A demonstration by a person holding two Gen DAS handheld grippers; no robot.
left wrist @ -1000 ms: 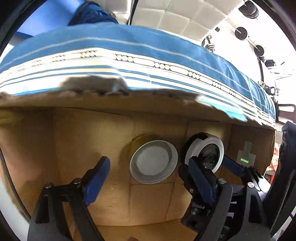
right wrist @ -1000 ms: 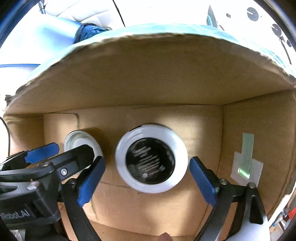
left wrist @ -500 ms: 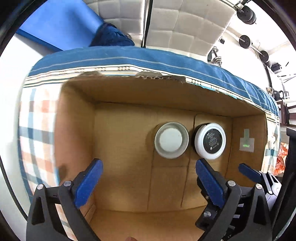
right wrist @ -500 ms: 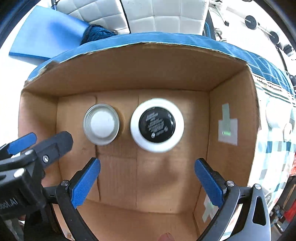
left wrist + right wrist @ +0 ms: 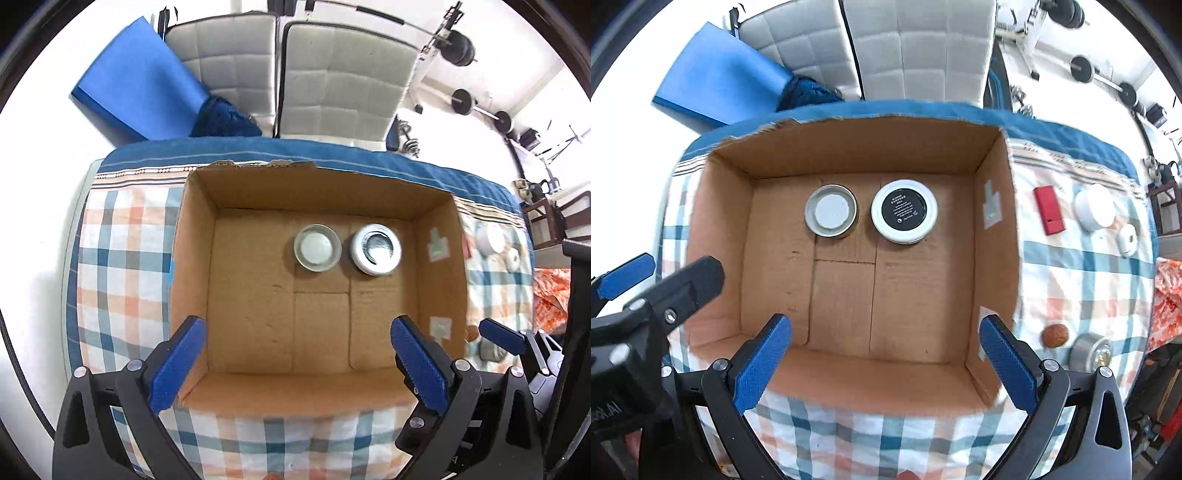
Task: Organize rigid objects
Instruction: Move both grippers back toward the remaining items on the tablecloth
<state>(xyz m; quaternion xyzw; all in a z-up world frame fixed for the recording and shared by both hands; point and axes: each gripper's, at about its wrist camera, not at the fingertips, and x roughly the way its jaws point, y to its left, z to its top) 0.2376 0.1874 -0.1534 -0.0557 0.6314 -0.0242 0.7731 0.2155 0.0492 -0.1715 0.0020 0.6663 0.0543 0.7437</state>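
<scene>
Two jars (image 5: 904, 211): side by side in box (image 5: 995, 258)
Black lid: tiny white words, too small to read
Left claw (image 5: 299, 365): wide apart, empty
Right claw (image 5: 884, 363): wide apart, empty

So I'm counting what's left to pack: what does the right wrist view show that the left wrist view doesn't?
Only the right wrist view: a red block on the cloth right of the box, a brown nut, and the print on the black-topped jar.

Only the left wrist view: more cloth left of the box, and a blue tape mark on its left wall.

Both: the box holding the grey lid and that jar side by side, two white things and a metal piece outside it, both grippers open and empty.
</scene>
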